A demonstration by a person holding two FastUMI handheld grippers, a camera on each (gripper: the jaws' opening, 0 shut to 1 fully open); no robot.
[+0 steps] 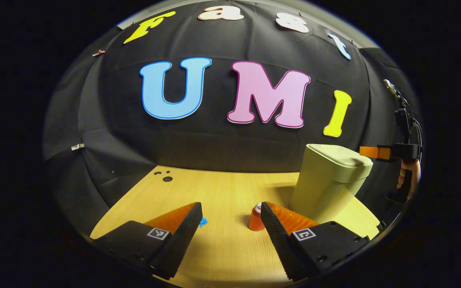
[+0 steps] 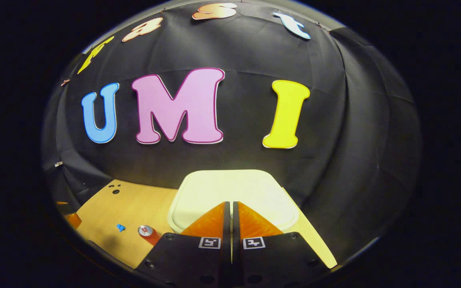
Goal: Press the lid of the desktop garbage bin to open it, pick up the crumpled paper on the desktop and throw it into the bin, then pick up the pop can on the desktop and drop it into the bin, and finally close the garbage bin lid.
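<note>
**Pale green bin with lid down, right gripper poised above it for the opening press**

Pale green plastic forms the desktop garbage bin (image 1: 326, 180), the landmark for everything else. It stands upright on a light wooden desktop (image 1: 222, 248), close to the black cloth wall. Its lid (image 2: 230, 194) lies flat and shut, so the first step, pressing the lid open, appears to be the one in hand.

In the right gripper view, the right gripper (image 2: 231, 208) looks down on the near part of the lid, its two fingers drawn together with only a thin slit between them and nothing held. Whether the tips already touch the lid cannot be told. In the left gripper view, the same tool, with the hand holding it, appears level with the bin's top, just beside it.

An orange-red pop can (image 1: 256, 218) stands upright on the desktop in front of the bin, near its base. Farther from the bin, past the can, lies a small blue crumpled paper (image 1: 203, 221).

The left gripper (image 1: 230, 220) waits low over the desktop in front of the bin, fingers spread wide and empty, the can just beside one of them.

The next move likely calls for a firm downward push on the lid until it releases.
</note>
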